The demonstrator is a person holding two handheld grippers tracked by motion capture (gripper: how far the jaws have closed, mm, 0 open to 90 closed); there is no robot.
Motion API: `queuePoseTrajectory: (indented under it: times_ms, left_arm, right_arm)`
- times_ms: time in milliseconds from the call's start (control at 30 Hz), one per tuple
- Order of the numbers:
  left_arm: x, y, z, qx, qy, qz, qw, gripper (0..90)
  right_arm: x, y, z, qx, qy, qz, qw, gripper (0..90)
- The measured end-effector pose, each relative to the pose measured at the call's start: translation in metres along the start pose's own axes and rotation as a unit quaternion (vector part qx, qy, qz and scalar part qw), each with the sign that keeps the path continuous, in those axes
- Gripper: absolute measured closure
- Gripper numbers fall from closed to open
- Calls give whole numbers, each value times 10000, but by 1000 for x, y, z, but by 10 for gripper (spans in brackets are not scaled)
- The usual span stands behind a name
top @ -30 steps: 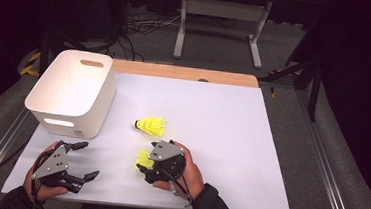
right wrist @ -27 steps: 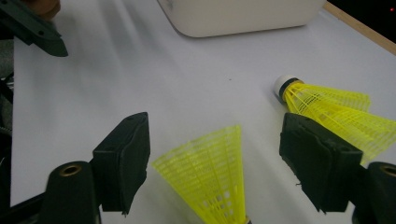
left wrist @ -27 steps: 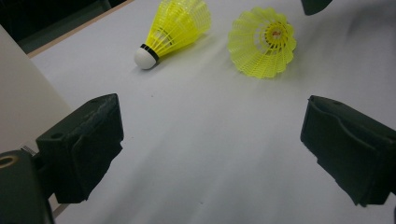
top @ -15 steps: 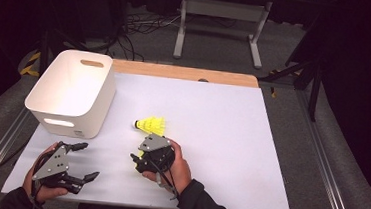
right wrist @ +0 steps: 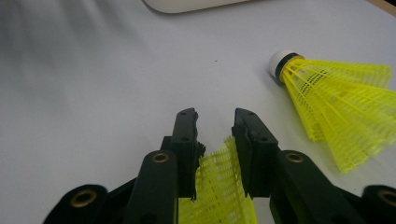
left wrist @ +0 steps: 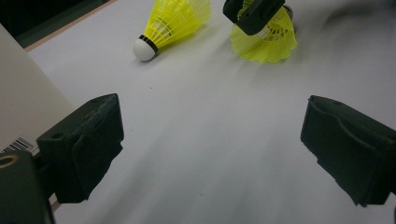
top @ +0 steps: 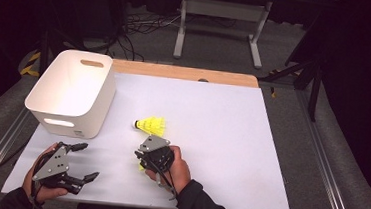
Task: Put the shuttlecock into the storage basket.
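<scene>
- My right hand-held gripper sits low at the near middle of the bench; its jaws have just been closing, and they now pinch the yellow mesh skirt of the near shuttlecock between the pads.
- My left hand-held gripper rests near the bench's front-left corner, jaws spread wide with nothing between them.
- Just beyond my right gripper lies the second shuttlecock on its side, long axis across the bench, cork tip toward the white bin. My right hand is the nearer one.
- The left gripper view shows both shuttlecocks side by side; in the high view my hand covers most of the gripped one.
</scene>
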State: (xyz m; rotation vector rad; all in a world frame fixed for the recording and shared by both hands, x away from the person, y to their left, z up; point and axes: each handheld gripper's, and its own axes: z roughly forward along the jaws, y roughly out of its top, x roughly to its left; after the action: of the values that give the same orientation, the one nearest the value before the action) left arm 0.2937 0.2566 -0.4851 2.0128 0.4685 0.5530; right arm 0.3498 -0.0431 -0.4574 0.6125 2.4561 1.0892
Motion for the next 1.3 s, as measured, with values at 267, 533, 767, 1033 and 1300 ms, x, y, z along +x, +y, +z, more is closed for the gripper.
queuePoseTrajectory:
  times_ms: [267, 533, 767, 1033, 1300]
  left_arm:
    - [0, 0, 0, 20, -4, -11, 10000, 67]
    - [1, -1, 0, 3, 0, -47, 10000, 67]
    - [2, -1, 1, 13, 28, -34, 10000, 67]
    - [1, -1, 0, 2, 13, -36, 10000, 70]
    - [1, 0, 1, -4, 23, -44, 10000, 69]
  right_arm:
    - [-6, 2, -12, -163, -75, -122, 9998, 832]
    - [-21, 3, -27, -676, 12, 102, 9977, 829]
    - [-25, 2, -17, -857, 283, 349, 9953, 820]
    - [-34, -6, -19, -965, 404, 675, 9922, 789]
    - [-43, -14, -22, -908, 359, 857, 9915, 746]
